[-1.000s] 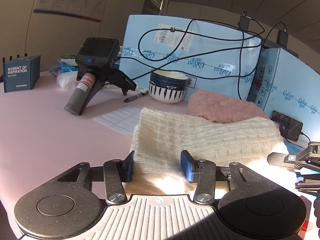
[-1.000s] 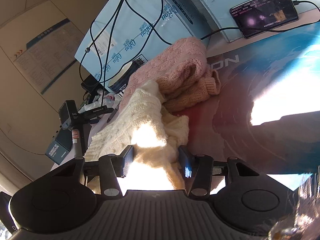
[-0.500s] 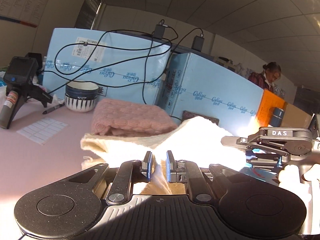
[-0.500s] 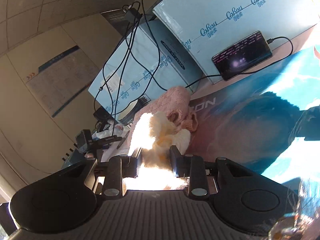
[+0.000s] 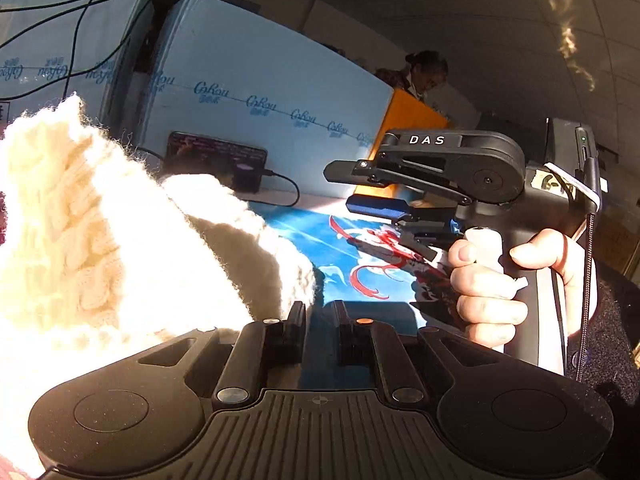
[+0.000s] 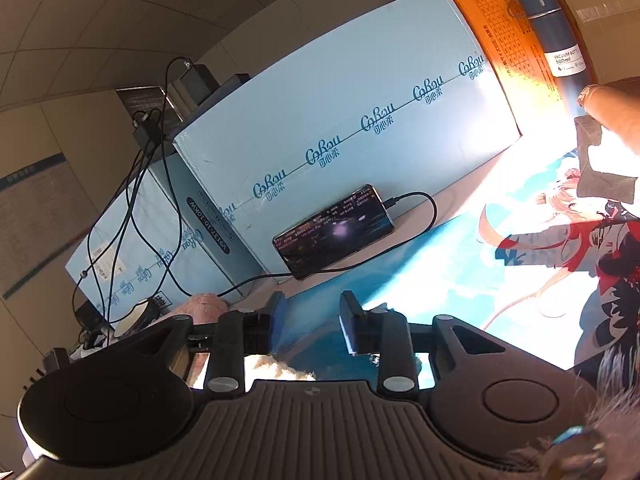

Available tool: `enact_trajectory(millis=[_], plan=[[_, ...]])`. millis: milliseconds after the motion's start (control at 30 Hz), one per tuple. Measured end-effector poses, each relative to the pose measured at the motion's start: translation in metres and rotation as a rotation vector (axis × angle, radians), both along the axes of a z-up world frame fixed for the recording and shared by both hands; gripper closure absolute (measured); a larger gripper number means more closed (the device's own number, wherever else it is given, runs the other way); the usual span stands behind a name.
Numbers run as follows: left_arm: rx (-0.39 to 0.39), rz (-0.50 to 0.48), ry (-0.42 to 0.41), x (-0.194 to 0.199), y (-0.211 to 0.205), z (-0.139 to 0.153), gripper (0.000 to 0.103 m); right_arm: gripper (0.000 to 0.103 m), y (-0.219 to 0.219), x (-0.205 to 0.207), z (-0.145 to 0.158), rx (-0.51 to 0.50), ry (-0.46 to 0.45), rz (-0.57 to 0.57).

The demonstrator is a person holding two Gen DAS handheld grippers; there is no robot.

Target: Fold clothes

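A cream knit sweater (image 5: 100, 240) rises in a sunlit heap at the left of the left wrist view, its edge touching the outer side of one finger. My left gripper (image 5: 319, 318) is shut to a narrow slit. Only the blue printed mat (image 5: 352, 240) shows through it, no cloth. My right gripper (image 6: 313, 322) has its jaws opening with nothing between them. A scrap of the cream sweater (image 6: 280, 368) shows beneath it. A folded pink sweater (image 6: 204, 304) lies far left by the boxes. A hand (image 5: 488, 280) holds the right gripper's handle.
Light blue cartons (image 6: 340, 120) wall the back of the table. A phone (image 6: 332, 232) on a cable leans against them. An orange box (image 6: 500, 32) and a dark vacuum bottle (image 6: 556, 36) stand at right, by a person's arm (image 6: 616, 120). A striped bowl (image 6: 136, 312) sits far left.
Both grippers closed on the cream sweater and swung right over the blue mat. Cloth no longer shows between the left fingers. The right jaws have parted and the sweater has dropped below them.
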State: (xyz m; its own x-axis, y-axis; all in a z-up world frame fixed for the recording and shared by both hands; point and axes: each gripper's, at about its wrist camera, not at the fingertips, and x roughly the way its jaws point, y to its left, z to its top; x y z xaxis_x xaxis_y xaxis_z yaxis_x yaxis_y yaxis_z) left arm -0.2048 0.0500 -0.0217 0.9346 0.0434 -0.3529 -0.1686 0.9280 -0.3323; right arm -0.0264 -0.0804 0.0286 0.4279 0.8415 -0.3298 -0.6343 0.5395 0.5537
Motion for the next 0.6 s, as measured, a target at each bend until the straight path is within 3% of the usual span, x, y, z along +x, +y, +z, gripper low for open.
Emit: enact_trajectory(millis=[67,133,233,267,300,400,533,600], plan=[[-0.003,-0.034,-0.047,-0.005,-0.002,0.004,0.09,0.041,0.0,-0.001,-0.004,-0.03,0.048,0.036],[0.022,-0.044,-0.113,-0.02,0.0,0.014,0.084,0.033,0.002,-0.002,-0.011,-0.062,0.137,0.096],[0.121,0.095,-0.191,-0.055,0.011,0.032,0.046,0.025,0.002,-0.004,-0.021,-0.094,0.255,0.13],[0.141,0.168,-0.197,-0.066,0.018,0.036,0.02,0.021,0.002,-0.006,-0.024,-0.1,0.29,0.127],[0.155,0.271,-0.176,-0.075,0.031,0.041,0.005,0.019,0.001,-0.009,-0.027,-0.105,0.32,0.126],[0.151,0.496,-0.063,-0.093,0.062,0.035,0.004,0.014,0.004,-0.021,-0.031,-0.131,0.335,0.142],[-0.005,0.527,0.087,-0.096,0.094,0.011,0.005,0.012,0.019,-0.039,-0.03,-0.167,0.295,0.22],[-0.058,0.498,0.084,-0.096,0.092,0.002,0.005,0.014,0.027,-0.046,-0.03,-0.171,0.272,0.235]])
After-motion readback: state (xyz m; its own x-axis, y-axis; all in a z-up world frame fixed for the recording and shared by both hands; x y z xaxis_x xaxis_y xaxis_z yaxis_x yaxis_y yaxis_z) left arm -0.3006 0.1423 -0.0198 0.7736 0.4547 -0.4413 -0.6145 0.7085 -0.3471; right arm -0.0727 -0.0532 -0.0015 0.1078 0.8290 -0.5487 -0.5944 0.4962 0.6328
